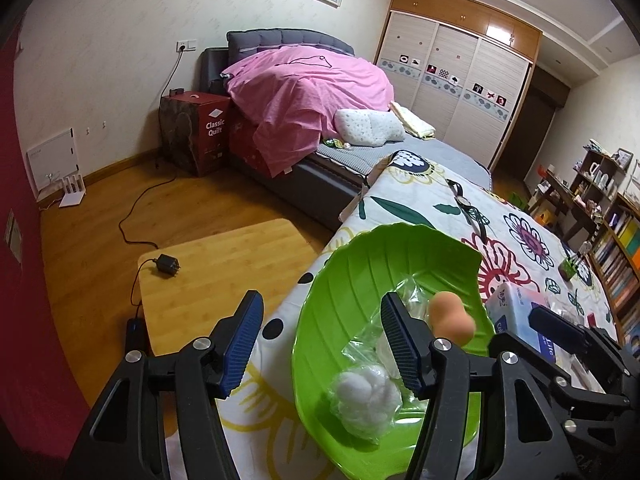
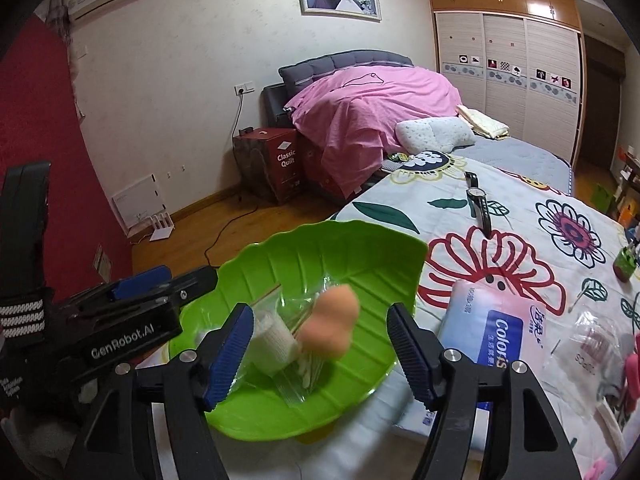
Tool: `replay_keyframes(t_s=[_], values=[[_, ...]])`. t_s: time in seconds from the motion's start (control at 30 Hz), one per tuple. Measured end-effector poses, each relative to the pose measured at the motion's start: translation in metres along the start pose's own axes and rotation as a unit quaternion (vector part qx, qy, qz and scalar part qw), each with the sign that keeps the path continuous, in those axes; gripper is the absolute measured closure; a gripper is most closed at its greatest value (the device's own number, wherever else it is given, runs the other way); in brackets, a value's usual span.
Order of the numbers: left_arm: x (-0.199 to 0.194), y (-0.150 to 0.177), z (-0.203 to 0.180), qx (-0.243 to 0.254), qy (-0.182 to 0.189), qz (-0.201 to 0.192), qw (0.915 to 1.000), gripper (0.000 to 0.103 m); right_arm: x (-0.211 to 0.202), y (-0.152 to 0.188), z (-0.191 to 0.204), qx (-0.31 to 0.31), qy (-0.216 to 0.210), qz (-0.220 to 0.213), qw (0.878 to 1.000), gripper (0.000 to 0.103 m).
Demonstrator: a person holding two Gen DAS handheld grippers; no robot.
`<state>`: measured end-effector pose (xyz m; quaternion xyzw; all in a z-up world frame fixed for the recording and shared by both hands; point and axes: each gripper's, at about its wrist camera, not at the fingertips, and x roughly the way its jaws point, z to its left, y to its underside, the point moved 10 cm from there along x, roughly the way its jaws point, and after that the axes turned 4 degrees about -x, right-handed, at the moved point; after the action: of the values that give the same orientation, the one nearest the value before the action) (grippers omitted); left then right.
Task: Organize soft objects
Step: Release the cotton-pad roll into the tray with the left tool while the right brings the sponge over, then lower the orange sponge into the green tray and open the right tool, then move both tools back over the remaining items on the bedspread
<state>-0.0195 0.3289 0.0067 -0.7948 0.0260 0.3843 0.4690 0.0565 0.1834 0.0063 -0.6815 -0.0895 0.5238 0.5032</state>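
Left claw (image 1: 324, 344) open over green leaf bowl (image 1: 344, 280), peach sponge (image 1: 452, 318) blurred, cotton bag (image 1: 366, 398) inside

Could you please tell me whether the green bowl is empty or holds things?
Not empty: the green bowl holds a cotton bag, a clear packet and a peach sponge.

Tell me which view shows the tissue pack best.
The right wrist view: the tissue pack lies beside the green bowl with its blue label readable. The left wrist view shows only part of it, partly hidden behind the right gripper.
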Motion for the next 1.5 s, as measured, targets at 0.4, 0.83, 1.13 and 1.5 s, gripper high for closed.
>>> replay_keyframes(t_s=[0.4,0.83,1.13,1.5], values=[[0.001,0.006,-0.008,0.012,0.007,0.003,0.9999,0.041,-0.017,0.01,-0.019,0.035,0.011,-0.007,0.999,0.03],[-0.002,0.014,-0.032,0.032,0.024,0.008,0.9992,0.034,-0.045,0.023,-0.054,0.074,0.042,-0.025,0.996,0.03],[-0.005,0.019,-0.046,0.034,0.035,0.014,0.9987,0.027,-0.061,0.043,-0.088,0.109,0.07,-0.023,0.991,0.03],[-0.009,0.027,-0.075,0.061,0.048,0.021,0.9968,0.025,-0.083,0.075,-0.143,0.162,0.112,-0.014,0.98,0.03]])
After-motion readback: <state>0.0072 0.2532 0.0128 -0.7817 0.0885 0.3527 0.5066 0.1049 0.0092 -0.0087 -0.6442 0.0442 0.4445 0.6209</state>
